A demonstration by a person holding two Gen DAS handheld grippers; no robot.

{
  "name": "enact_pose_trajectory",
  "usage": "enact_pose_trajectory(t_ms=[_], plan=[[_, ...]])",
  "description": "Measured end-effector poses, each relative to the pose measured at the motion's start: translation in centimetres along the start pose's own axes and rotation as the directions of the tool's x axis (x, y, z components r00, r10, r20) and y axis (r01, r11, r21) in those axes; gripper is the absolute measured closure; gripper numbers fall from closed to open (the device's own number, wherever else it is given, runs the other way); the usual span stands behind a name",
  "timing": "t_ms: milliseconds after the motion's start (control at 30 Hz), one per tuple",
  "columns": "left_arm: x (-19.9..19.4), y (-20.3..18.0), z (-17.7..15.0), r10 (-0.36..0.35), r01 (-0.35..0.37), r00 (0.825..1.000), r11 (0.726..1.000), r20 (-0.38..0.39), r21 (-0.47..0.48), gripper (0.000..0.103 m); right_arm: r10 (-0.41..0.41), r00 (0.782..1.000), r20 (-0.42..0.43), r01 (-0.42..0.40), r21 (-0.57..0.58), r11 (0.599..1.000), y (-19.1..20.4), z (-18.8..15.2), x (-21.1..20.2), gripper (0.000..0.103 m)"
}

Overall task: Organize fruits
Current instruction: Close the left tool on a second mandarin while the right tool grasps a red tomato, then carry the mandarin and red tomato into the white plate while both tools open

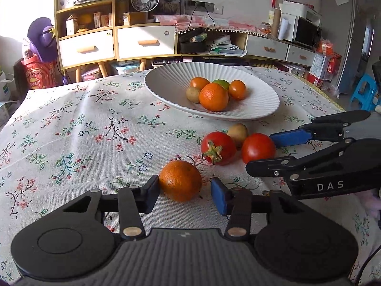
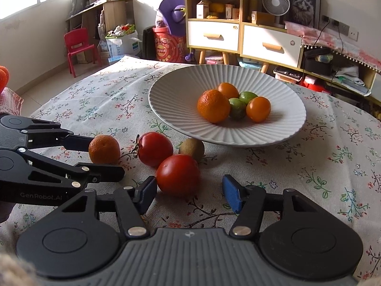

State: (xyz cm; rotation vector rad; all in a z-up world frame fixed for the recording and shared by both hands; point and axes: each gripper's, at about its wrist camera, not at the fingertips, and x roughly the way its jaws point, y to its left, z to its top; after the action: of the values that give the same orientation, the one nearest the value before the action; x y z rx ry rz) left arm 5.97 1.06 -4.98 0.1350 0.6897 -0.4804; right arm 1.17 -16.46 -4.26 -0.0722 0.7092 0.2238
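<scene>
2 grippers work near the table's (image 1: pixel 71 124) near edge. Left gripper (image 1: pixel 184 191): jaws apart around an orange (image 1: pixel 180 180), one pad touching. Right gripper (image 2: pixel 189 194): jaws apart around a tomato (image 2: pixel 178 175). Beyond, a plate (image 1: pixel 166 81) holds 5 fruits.
</scene>
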Motion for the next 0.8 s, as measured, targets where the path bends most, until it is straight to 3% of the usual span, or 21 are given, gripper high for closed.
enact_pose_trajectory(t_ms=[133,267,800], plan=[[0.04,0.24,0.20,0.004,-0.004,1.000,1.000,-0.001,-0.015,0.062,0.018,1.000,0.000,-0.018,-0.005,1.000,0.15,0.20,-0.08,0.059],[0.00,0.45,0.30,0.001,-0.001,1.000,1.000,-0.006,-0.030,0.063,0.031,1.000,-0.003,-0.031,-0.015,0.999,0.33,0.26,-0.15,0.066],[-0.76,0.32,0.99,-0.016,0.015,1.000,0.998,-0.013,-0.056,0.065,0.066,0.998,-0.018,-0.065,0.023,0.998,-0.06,0.70,-0.65,0.066]])
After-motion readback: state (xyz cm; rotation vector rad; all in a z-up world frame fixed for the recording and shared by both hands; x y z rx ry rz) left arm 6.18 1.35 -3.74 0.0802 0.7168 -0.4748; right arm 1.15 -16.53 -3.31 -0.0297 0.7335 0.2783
